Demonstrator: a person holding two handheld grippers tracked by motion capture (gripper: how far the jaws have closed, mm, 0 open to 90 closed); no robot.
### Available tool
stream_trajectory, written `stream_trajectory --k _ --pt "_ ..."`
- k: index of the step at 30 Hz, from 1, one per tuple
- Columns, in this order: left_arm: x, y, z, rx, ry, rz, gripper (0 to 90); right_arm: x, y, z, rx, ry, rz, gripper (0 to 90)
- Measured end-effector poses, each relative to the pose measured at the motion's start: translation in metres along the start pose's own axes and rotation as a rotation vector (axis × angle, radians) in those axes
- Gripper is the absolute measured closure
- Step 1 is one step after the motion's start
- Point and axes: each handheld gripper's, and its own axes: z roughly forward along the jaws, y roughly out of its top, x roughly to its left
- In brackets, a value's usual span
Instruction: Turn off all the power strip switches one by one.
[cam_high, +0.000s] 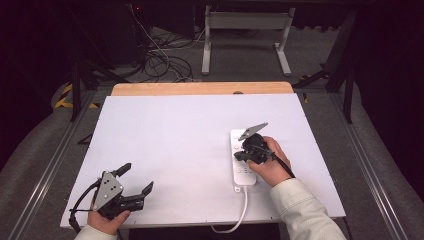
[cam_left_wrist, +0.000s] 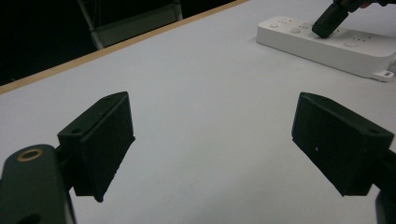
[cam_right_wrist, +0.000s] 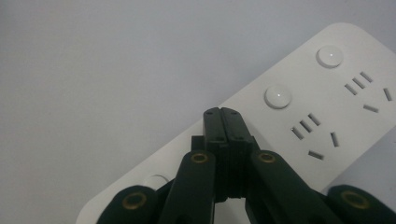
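**Right gripper pressed on power strip, left gripper idle**

The table (cam_high: 200, 145) has a white top with a wooden strip along its far edge. All places below are given from the power strip (cam_high: 241, 170), which lies right of the table's middle, its long side running toward the person and its white cord (cam_high: 239, 215) leaving its near end and dropping over the table's near edge.

The left gripper (cam_high: 136, 178) sits well to the left of the strip, near the table's front left corner, held in a hand (cam_high: 107, 220). Its jaws are spread wide with nothing between them.

The right gripper (cam_right_wrist: 222, 113) is directly over the strip, its jaws pressed together and empty, the tips down on the strip's top face beside a round button (cam_right_wrist: 278, 96) and a socket (cam_right_wrist: 314, 135). A second button (cam_right_wrist: 329, 56) lies farther along.
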Motion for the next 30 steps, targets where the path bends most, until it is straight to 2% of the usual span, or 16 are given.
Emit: stream_trajectory --k 8,15,30 --pt "-0.0003 0.0002 -0.0002 -0.002 0.002 0.001 13.5 0.0018 0.002 0.0004 0.013 -0.013 0.003 90.0" --pt "0.0002 0.0003 -0.0009 -0.004 0.006 0.006 13.5 0.0058 0.0058 0.0007 0.044 -0.038 -0.017 90.0" --pt "0.0 0.0006 -0.0004 -0.004 0.007 0.006 13.5 0.0052 0.0054 0.0006 0.051 -0.033 0.002 90.0"
